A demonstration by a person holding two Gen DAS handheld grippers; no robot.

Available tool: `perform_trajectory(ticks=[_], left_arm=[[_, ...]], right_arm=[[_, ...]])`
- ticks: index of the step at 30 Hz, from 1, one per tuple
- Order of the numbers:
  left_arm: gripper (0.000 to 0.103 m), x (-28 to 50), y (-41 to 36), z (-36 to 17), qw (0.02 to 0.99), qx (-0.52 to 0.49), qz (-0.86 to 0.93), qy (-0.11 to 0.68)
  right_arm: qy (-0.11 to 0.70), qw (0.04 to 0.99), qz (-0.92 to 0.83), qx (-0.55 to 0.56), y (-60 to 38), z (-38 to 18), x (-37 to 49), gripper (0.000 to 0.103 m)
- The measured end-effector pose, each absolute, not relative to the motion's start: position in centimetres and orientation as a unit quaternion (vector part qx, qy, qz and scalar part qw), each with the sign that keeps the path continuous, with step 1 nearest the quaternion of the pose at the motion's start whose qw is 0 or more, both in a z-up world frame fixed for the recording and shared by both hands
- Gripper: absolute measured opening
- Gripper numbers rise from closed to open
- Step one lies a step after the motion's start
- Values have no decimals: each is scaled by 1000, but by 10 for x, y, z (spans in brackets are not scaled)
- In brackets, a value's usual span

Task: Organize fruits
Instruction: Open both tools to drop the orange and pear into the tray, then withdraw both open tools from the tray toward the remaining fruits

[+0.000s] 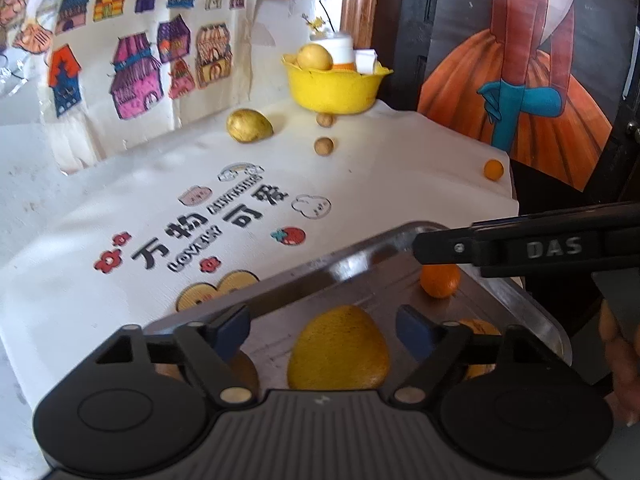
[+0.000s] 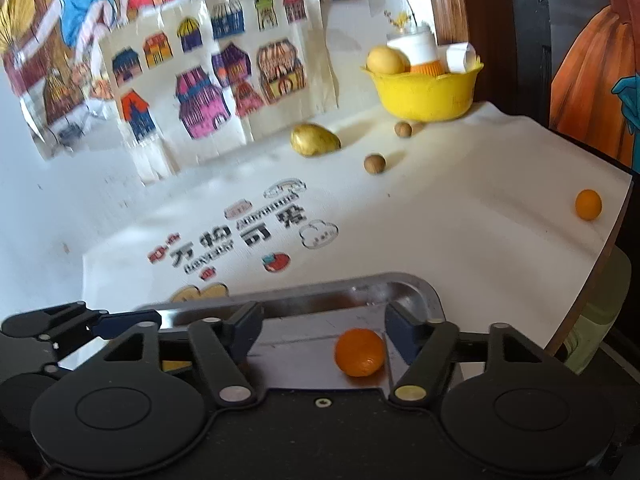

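A metal tray (image 1: 320, 268) lies at the table's near edge. My left gripper (image 1: 324, 328) is open over it. A yellow mango (image 1: 338, 348) rests on the tray between the blue pads (image 1: 230, 330), and neither pad touches it. My right gripper (image 2: 322, 320) is open too. An orange (image 2: 359, 352) sits on the tray (image 2: 320, 292) between its fingers, closer to the right one and free of both. In the left wrist view a finger of the right gripper (image 1: 440, 246) reaches in above that orange (image 1: 439, 280).
Loose on the white cloth are a golden mango (image 1: 249, 125), two small brown fruits (image 1: 324, 146) and a small orange (image 1: 493, 169) near the right edge. At the back stands a yellow bowl (image 1: 332, 92) with a mango (image 1: 314, 57) and a white cup in it.
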State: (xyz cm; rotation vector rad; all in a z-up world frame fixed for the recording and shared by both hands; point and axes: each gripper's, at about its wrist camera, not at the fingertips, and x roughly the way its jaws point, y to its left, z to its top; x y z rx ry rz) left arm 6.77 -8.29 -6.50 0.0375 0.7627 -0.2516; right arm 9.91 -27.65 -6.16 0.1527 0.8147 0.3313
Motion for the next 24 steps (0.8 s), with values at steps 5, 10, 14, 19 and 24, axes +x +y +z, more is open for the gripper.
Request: perform_trajectory(ticks=[5,10,14,19,24], left_arm=[[98,65,-77,-54,926,10,-116,359],[102,59,-71,-42,932,3,-108,345],[102,53,-66,-34,936,-3,-103,335],[102,44,-59,-24,940,-11,-101,324],[102,31,-55,-14,944,-13,-103,313]], right_arm=[[372,911,158,80,-276,-42,87,84],[346,923,143,87,-278,-18,71,100],[328,930,134,95,-281,-1,57,102],[306,939,130,93,-280,17,35,102],[289,945,125,93,-278,31,10,102]])
